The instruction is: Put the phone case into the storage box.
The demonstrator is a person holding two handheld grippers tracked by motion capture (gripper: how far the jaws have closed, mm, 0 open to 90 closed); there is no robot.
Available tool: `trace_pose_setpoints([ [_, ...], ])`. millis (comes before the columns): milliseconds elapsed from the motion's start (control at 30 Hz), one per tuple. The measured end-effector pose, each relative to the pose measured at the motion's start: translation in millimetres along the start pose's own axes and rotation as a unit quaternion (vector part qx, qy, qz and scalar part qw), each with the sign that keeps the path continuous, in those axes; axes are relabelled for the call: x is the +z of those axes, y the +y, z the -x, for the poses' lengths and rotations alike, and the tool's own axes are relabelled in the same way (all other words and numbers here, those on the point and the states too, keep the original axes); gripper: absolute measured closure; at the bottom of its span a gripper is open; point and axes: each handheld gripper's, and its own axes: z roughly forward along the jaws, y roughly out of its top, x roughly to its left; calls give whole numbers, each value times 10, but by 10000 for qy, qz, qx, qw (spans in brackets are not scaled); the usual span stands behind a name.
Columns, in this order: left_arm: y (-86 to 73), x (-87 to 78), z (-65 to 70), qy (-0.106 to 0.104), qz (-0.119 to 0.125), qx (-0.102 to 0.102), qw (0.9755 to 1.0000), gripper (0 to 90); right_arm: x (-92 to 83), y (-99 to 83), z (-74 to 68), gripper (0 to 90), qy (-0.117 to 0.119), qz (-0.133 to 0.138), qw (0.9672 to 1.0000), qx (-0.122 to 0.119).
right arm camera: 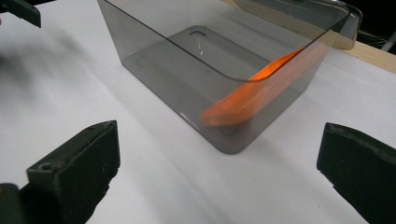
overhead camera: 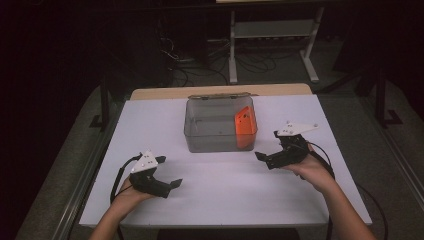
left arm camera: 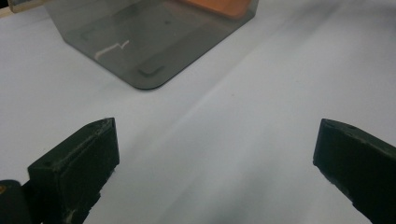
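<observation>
Now, both hands low on the white table (overhead camera: 225,200): left gripper (overhead camera: 176,184) at seven o'clock of the smoky plastic box (overhead camera: 212,132), jaws wide apart, holding nothing. Right gripper (overhead camera: 260,156) at four o'clock, jaws equally wide, empty. Orange piece (overhead camera: 246,125) leaning inside the box, three o'clock wall.

No readable text, label or number anywhere.

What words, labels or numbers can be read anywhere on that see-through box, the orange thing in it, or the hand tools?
None can be read: the smoky grey clear plastic box, the flat orange plastic piece leaning inside it, and the left gripper and right gripper bear no legible text.
</observation>
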Motion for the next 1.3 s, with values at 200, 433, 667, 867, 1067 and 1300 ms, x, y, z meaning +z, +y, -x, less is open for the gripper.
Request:
trace_pose_setpoints([
  [200,-3,6,7,2,-18,21,10000,0,-23,-113,-26,0,31,-2,10000,34],
  [433,-6,0,4,-6,-18,19,10000,0,-51,-269,-93,0,31,45,10000,57],
  [667,-9,-8,4,6,-12,14,10000,0,-120,-399,-128,0,-9,105,9998,183],
  [867,-16,1,4,9,-22,9,10000,0,-171,-496,-197,0,-28,117,9998,172],
  [1067,-34,6,5,1,-68,19,10000,0,-207,-591,-227,0,-102,176,9995,226],
  [1300,-55,16,7,-5,-115,19,9999,0,-172,-661,-257,0,-123,94,9998,116],
])
